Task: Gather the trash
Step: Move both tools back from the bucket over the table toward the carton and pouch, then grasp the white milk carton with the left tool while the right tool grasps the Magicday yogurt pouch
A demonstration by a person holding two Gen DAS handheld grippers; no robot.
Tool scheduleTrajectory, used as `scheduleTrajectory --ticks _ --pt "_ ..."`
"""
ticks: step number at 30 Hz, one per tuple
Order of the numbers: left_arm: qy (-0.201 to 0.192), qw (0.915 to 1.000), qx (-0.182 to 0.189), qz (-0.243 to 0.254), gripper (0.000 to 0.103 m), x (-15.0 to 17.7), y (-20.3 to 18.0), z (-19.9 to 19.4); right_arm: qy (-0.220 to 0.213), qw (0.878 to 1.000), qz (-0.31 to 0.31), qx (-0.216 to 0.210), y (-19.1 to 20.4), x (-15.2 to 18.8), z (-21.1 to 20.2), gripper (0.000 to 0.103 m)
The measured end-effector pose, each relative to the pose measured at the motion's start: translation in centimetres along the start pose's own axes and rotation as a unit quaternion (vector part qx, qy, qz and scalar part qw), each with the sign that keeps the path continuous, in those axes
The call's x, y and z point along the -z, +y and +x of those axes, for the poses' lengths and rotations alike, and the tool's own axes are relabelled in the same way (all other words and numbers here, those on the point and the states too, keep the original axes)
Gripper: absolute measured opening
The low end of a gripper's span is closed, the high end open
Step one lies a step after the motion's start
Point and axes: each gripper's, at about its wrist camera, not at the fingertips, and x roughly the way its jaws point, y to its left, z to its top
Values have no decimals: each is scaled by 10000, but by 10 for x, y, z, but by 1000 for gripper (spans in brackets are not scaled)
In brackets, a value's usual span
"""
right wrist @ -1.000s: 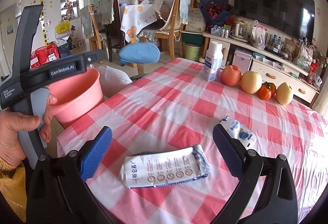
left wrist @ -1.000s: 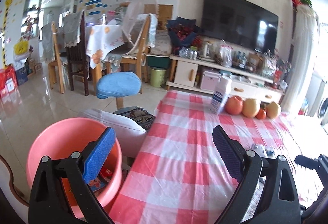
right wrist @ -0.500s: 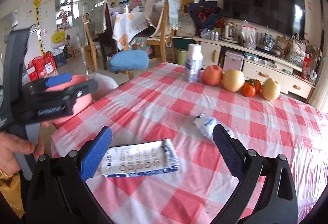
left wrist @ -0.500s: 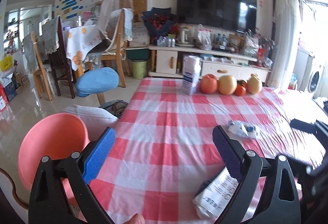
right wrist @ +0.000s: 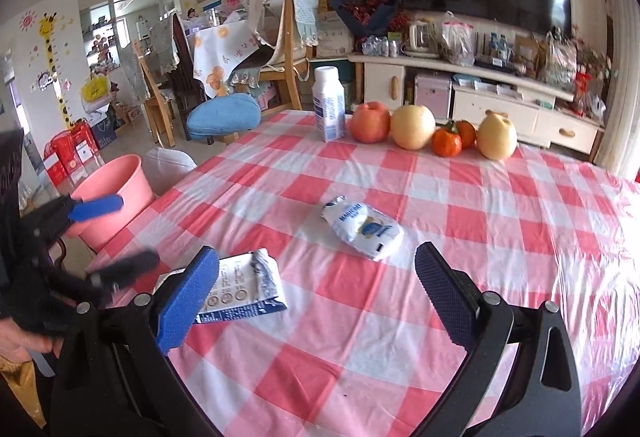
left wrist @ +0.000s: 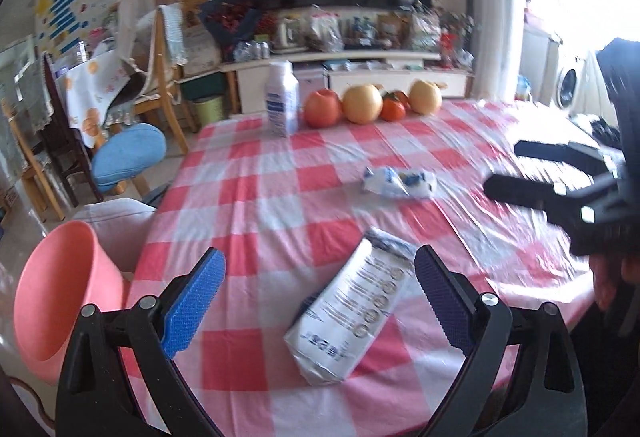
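Since the flattened milk carton (left wrist: 354,311) appears emptied and creased, it is judged to be light, soft-walled and easily crushed, with a smooth printed skin that may slide on the plastic-covered checked tablecloth (left wrist: 256,197). It is best taken across its narrow width, near the middle of the body, where the two faces can be pressed together; the torn, ragged top end offers a poorer hold. The crumpled white-and-blue pouch (right wrist: 363,228) is judged lighter still and limp, so any pinch across its bulk should serve.

The left gripper (left wrist: 318,303) is seen spread wide, nothing being held, and the carton lies on the cloth between its pads, nearer the right-hand pad, its long axis running from about 7 o'clock to 1 o'clock. The pouch lies farther out at roughly 1 o'clock, well apart from the carton. In the right wrist view, the right gripper (right wrist: 316,299) is likewise spread and empty; the carton is partly hidden behind its left pad at about 9 o'clock, and the pouch rests ahead near 12 o'clock.

The pink plastic bucket (left wrist: 60,297), judged to be the trash receptacle, stands beside the table edge at about 9 o'clock of the left gripper.
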Motion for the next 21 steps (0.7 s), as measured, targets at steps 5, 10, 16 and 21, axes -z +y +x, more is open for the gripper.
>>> scheduleTrajectory --ticks 5,10,16,21 --pt "419 9980 358 318 95 5 -16 13 81 9998 150 -33 -25 -1 -1 99" --pt "818 9920 480 828 95 9 -31 31 174 9988 439 -146 -53 -2 6 99" --pt "1165 9847 519 1185 95 8 -32 56 463 9978 387 -260 -66 -5 33 99" --pt "1331 9822 567 1195 95 5 -25 75 751 9966 97 -334 -61 -7 66 99"
